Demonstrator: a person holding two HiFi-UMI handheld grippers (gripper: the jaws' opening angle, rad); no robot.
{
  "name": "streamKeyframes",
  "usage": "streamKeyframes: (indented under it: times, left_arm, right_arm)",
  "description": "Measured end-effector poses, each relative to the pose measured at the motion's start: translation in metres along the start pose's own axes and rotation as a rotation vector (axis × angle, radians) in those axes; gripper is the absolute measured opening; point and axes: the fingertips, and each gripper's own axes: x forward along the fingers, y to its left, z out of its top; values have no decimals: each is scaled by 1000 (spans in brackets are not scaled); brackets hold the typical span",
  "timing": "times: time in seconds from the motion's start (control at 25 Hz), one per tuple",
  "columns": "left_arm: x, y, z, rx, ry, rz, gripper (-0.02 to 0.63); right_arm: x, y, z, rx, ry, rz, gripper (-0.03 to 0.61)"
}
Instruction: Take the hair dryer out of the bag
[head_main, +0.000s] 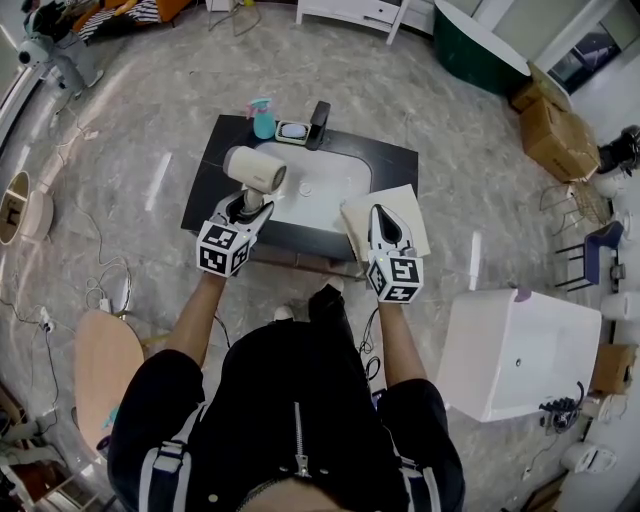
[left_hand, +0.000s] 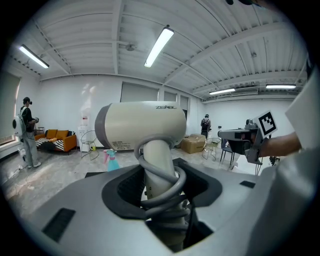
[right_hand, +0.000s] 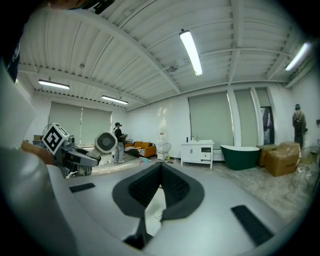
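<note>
- head camera is looking steeply down at the table (head_main: 390, 165);
- gripper cameras are looking level along their jaws;
- each is catching its opposite: right gripper (left_hand: 225, 135); left gripper (right_hand: 92, 159)

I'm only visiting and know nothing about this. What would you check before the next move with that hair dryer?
1. Left tongs grip the dryer by its handle: ok.
2. Cord coiled on the handle, not dangling: ok.
3. Dryer out of the bag: ok.
4. Right tongs shut: ok.
5. Right tongs pinching the bag: cannot tell.
6. Bare counter beside the dryer: ok.
</note>
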Motion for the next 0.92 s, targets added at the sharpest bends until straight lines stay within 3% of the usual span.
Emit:
streamKeyframes:
  times: [0.92]
  left_arm:
    - [3,-9,-14,-20,15,-32,229]
  right_arm:
    - [0,4,-12,8,15,-3,9]
